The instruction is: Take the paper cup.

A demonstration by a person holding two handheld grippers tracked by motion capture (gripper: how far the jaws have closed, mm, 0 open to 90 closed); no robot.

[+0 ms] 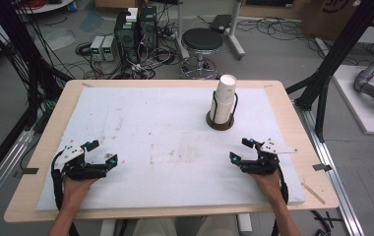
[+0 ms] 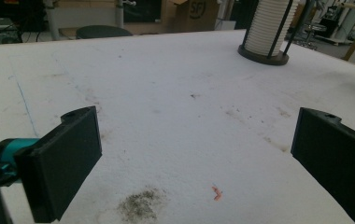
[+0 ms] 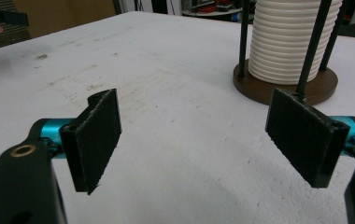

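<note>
Left tool point(image 1: 102, 153) is resting near-left on the tabletop point(image 1: 165, 147), jaws spread, gripping nothing. Right tool point(image 1: 241, 149) is sitting near-right, jaws spread, empty, facing the cup stack point(image 1: 224, 98) in its holder point(image 1: 220, 123).

Even, diffuse light from overhead fills the room, bright enough to wash the white pad on the tabletop point(image 1: 175, 123) nearly flat. Shadows are soft and short, pooling faintly under each tool. The high view is a little grainy and soft, with straight lines bowing at its edges. In the gripper views the near black jaws are slightly blurred, and the far background loses focus.
</note>
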